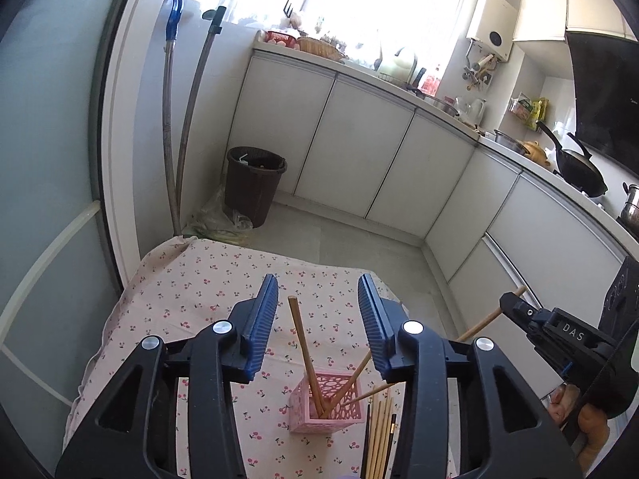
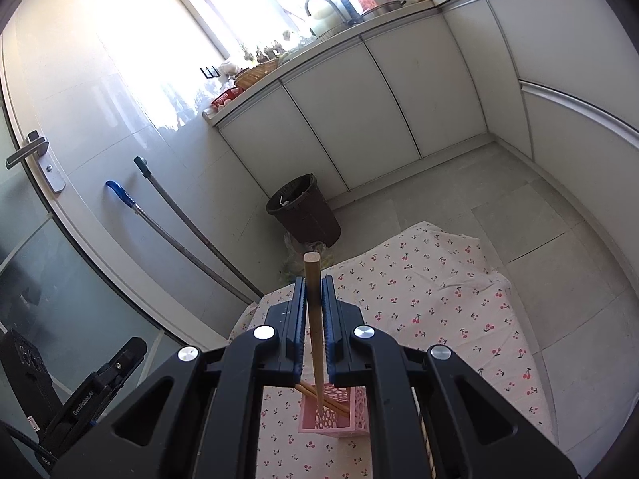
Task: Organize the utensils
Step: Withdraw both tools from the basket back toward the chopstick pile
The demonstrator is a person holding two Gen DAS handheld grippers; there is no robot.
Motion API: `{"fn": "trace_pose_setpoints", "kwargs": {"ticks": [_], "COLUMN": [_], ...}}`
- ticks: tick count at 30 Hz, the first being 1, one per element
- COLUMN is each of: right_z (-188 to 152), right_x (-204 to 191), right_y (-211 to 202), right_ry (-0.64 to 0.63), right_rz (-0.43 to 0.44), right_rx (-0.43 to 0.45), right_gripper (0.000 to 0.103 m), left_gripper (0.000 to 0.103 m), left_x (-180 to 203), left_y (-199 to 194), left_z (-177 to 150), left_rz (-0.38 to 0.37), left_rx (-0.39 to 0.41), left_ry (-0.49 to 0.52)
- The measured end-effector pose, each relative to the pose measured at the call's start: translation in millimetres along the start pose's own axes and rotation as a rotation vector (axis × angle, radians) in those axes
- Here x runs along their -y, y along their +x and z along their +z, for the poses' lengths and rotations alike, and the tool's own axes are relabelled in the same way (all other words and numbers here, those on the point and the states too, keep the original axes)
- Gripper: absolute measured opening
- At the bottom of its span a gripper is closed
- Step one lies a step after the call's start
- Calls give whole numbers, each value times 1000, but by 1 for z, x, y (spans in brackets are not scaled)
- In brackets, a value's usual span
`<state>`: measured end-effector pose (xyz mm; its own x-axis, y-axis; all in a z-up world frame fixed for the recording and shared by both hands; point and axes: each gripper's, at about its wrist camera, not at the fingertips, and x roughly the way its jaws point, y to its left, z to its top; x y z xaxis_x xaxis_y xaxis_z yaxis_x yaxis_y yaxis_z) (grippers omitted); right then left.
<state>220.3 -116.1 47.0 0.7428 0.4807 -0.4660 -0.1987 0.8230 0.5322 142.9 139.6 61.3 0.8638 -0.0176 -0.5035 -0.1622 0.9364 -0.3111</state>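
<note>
Left gripper hovers with its jaws wide apart above the pink holder on the cherry-print tablecloth. Loose chopsticks lie just beside the holder. Right gripper is clamped on one chopstick, its lower tip inside the holder.

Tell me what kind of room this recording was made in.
A home kitchen, most likely. White base cabinets run under a cluttered counter, a black wok sits on the stove, and a gooseneck tap stands by the window. The work itself happens on a cherry-print cloth laid on a low surface.
</note>
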Motion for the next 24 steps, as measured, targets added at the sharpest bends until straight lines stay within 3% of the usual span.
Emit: {"fn": "trace_pose_setpoints", "kwargs": {"ticks": [2,4,11,16,24], "right_z": [-8,-18,-36,-43,-56], "right_x": [3,5,-10,-11,4], "right_y": [16,32,25,16,8], "right_ry": [0,-3,-137,-186,-215], "right_rz": [-5,-7,-67,-97,-165], "right_rx": [-38,-96,-107,-106,-133], "right_gripper": [16,35,35,45,60], "left_gripper": [42,43,45,57,67], "left_x": [1,2,18,29,37], "left_y": [6,13,20,22,32], "left_z": [-4,-9,-22,-31,-51], "left_rz": [-1,8,23,37,59], "left_rx": [-25,-53,-89,-95,-142], "left_ry": [6,20,109,157,198]}}
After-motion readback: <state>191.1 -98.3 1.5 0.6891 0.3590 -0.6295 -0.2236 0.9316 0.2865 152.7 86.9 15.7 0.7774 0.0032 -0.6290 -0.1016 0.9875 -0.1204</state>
